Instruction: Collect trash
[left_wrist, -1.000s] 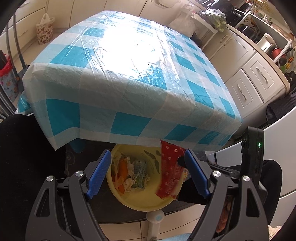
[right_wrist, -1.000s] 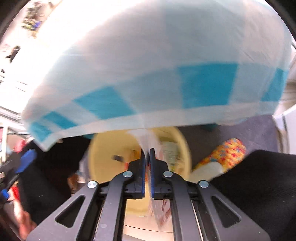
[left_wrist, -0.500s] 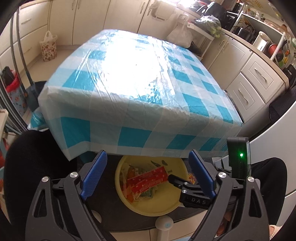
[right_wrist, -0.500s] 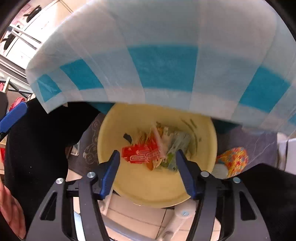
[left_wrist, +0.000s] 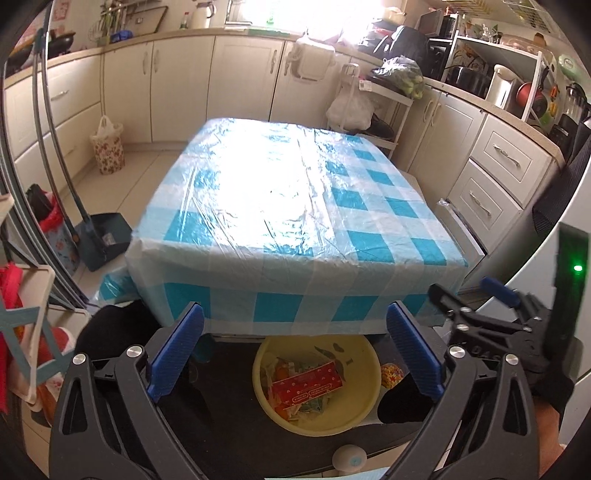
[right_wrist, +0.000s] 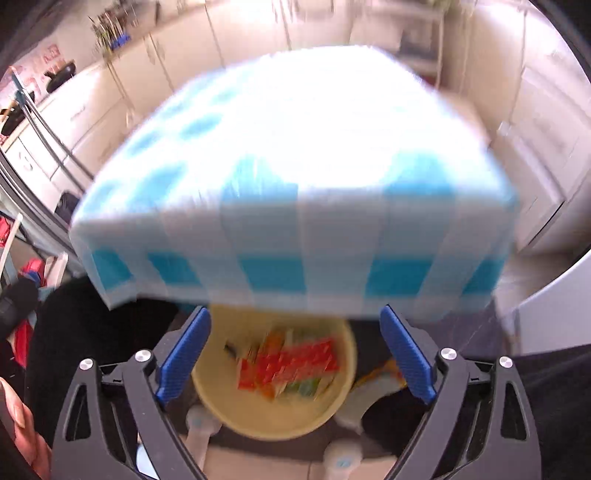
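Note:
A yellow bowl (left_wrist: 334, 421) sits low under the near edge of a table with a blue-and-white checked cloth (left_wrist: 295, 206). In it lie mixed scraps with a red wrapper (left_wrist: 308, 382) on top. My left gripper (left_wrist: 294, 312) hangs above the bowl, its jaws opening wide with nothing between them. At the right of this view is my right gripper (left_wrist: 465, 291), also above the bowl. The right wrist view is blurred: its gripper (right_wrist: 294, 312) has jaws opening and empty over the bowl (right_wrist: 266, 424) and red wrapper (right_wrist: 291, 363).
A person's dark-clothed legs flank the bowl. A patterned sock or slipper (left_wrist: 391, 373) lies at its right. A dustpan (left_wrist: 107, 240) and a floral bag (left_wrist: 109, 151) stand on the floor at left. Cabinets (left_wrist: 491, 177) line the walls. A white chair caster (left_wrist: 349, 458) is below.
My right gripper went from shut on the red wrapper to open, and the wrapper now lies in the bowl. Both grippers rose and tilted up, so more of the table top shows.

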